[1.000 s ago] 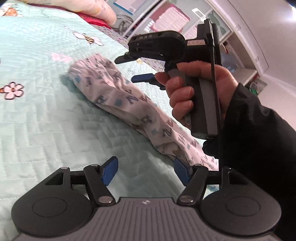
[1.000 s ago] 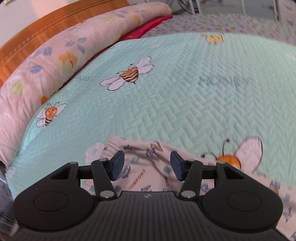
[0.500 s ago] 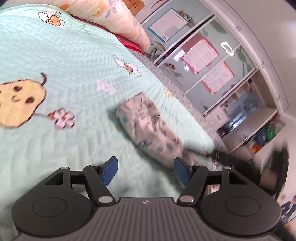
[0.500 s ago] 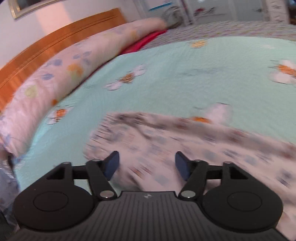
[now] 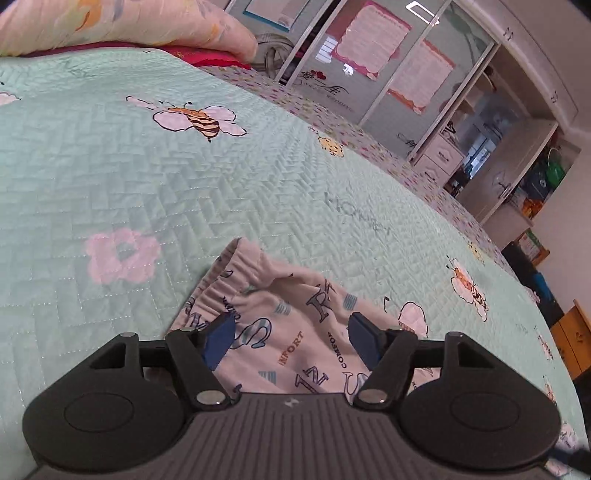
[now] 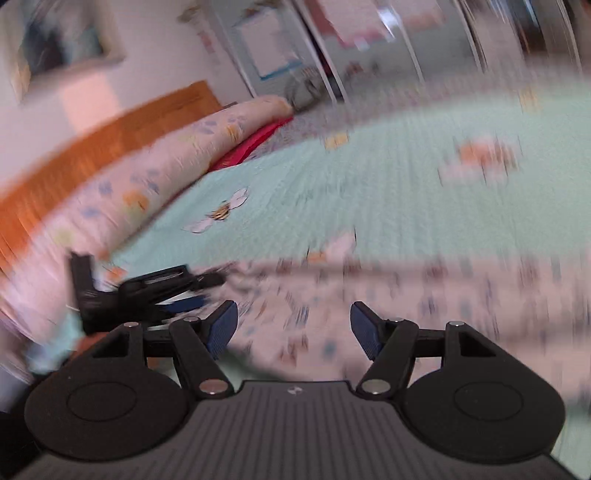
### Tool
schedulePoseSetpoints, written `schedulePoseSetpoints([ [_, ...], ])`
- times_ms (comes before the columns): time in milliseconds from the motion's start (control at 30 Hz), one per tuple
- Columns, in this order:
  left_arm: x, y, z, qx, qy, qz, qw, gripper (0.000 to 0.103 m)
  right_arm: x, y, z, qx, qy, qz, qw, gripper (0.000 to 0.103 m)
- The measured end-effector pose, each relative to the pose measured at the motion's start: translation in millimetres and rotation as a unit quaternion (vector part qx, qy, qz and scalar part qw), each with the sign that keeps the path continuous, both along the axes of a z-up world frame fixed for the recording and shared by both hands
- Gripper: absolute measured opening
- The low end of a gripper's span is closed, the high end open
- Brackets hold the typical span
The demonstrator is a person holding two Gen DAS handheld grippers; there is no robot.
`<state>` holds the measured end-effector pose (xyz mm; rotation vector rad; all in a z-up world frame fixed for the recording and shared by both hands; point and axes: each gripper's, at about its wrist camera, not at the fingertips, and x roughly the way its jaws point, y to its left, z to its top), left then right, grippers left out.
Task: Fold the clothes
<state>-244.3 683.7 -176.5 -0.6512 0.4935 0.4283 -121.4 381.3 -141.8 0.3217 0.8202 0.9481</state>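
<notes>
Left tongs [image 5: 290, 341] are hanging low over the bed, blue pads [image 5: 218, 341] standing wide apart w/ nothing between them but the garment [image 5: 295, 332] lying below. Garment is a pale pinkish piece w/ printed letters & small blue squares, lying on the mint-green quilted bedspread [image 5: 184, 177]; its gathered elastic edge is pointing away from the camera, just beside a pink flower print [image 5: 120, 255]. A bee print [image 5: 199, 120] is sitting further up the spread. A rolled floral duvet [image 5: 110, 22] is lying along the far end, over a red layer. Mirrored wardrobe doors [image 5: 388, 62] are standing beyond the bed.

Right wrist view is heavily motion-blurred. Right tongs [image 6: 290, 330] are also spread apart, gripping nothing, hovering above the garment [image 6: 388, 295], which is stretching across the spread [image 6: 369, 199] as a long pale band running off to the right. Left tongs [image 6: 177, 291] are showing at the left of this view, black w/ blue tips, near the garment's left end; whether they're touching the cloth, can't tell thru the blur. Orange-brown headboard [image 6: 92, 144] is running behind the duvet [image 6: 166, 158].
</notes>
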Motion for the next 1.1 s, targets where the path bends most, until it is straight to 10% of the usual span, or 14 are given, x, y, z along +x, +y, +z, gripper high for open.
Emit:
schedulePoseSetpoints([
  [100, 0.4, -0.1, 5.5, -0.005, -0.001, 0.002, 1.0000, 0.071, -9.7, -29.9, -23.6, 0.011, 0.039, -0.013, 0.999, 0.069],
  [400, 4.9, -15.5, 15.0, 0.023, 0.031, -0.002, 0.9992, 0.072, -26.4, 18.8, -52.4, -0.093, -0.095, 0.032, 0.991, 0.067],
  [567, 6.1, -11.2, 11.1, 0.021, 0.036, 0.001, 0.9991, 0.072, -13.8, 1.5, -26.4, -0.026, -0.154, -0.039, 0.987, 0.068],
  [1100, 5.5, -13.7, 8.1, 0.022, 0.034, -0.002, 0.9992, 0.072, -26.5, 46.3, -49.5, -0.055, -0.123, 0.038, 0.990, 0.069],
])
